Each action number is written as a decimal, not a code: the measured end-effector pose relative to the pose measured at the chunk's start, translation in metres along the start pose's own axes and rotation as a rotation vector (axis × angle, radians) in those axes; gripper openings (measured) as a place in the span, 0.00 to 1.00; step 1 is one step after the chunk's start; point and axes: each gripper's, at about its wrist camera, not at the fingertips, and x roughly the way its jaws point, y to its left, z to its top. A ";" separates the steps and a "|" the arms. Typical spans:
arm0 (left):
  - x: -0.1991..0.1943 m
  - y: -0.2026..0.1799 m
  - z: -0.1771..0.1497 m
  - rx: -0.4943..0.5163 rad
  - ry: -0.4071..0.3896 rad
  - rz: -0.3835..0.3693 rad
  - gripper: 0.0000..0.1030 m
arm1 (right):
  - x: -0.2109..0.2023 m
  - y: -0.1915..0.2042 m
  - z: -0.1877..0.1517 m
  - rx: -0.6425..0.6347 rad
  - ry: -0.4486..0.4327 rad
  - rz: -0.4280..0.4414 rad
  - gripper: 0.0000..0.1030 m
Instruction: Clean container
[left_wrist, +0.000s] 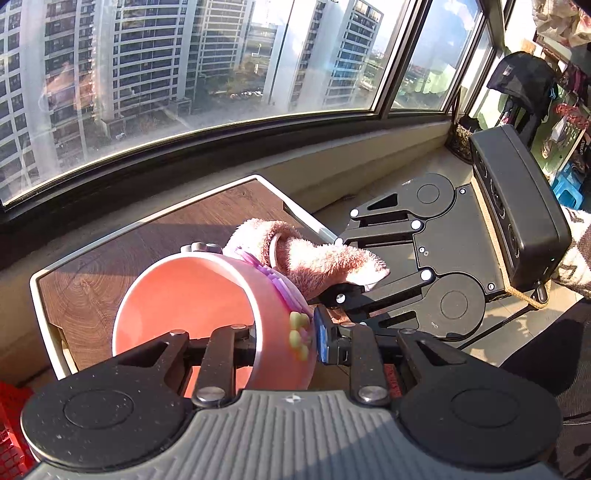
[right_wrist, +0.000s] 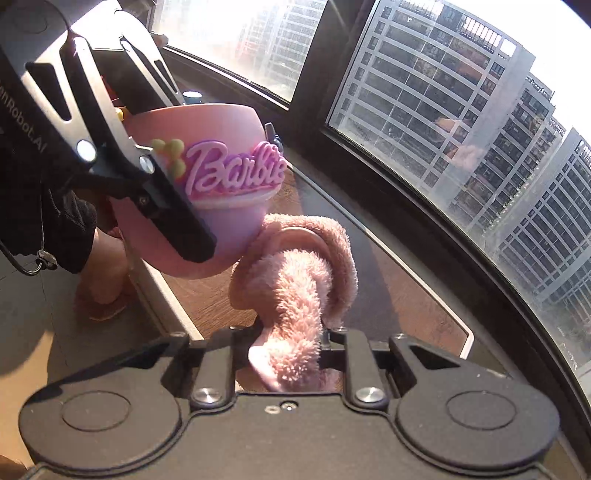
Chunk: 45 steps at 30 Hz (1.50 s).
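1. The left claw (left_wrist: 288, 345) is clamping the wall of the pink cup (left_wrist: 207, 317), with one finger inside the cup and the other finger pressing on the outside wall.
2. The cup is being held tilted above the wood-grain surface (left_wrist: 155, 251), clear of it, with the cup's open mouth facing the left wrist camera.
3. In the right wrist view, the cup (right_wrist: 229, 122) is showing a raised "Barbie" emblem (right_wrist: 236, 166) on its outer wall, and the left claw's outer finger (right_wrist: 177, 218) is lying across the wall just beside that emblem.
4. Small yellow-green charms (left_wrist: 299, 336) are sitting on the outer wall next to the gripping finger.
5. The right claw (right_wrist: 291, 343) is closed together on a fluffy pink cloth (right_wrist: 295, 295), which is bunching up between its fingers.
6. The cloth is wrapping around the cup's handle (right_wrist: 303, 234) at the cup's lower side and is touching the outer wall there.
7. In the left wrist view, the right claw (left_wrist: 343, 295) is approaching from the right, and the cloth (left_wrist: 306, 258) is lying against the far side of the cup.
8. A window (left_wrist: 184, 74) facing tall buildings is running behind the surface.
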 end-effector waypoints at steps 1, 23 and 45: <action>0.001 0.000 0.000 0.001 0.002 0.001 0.23 | -0.005 -0.007 0.000 0.038 -0.023 0.005 0.19; 0.004 -0.001 0.003 0.035 0.002 0.004 0.23 | -0.013 -0.012 0.003 0.064 -0.036 0.050 0.19; 0.002 0.000 -0.001 0.113 -0.001 0.028 0.23 | -0.036 -0.023 -0.006 0.042 -0.021 0.081 0.19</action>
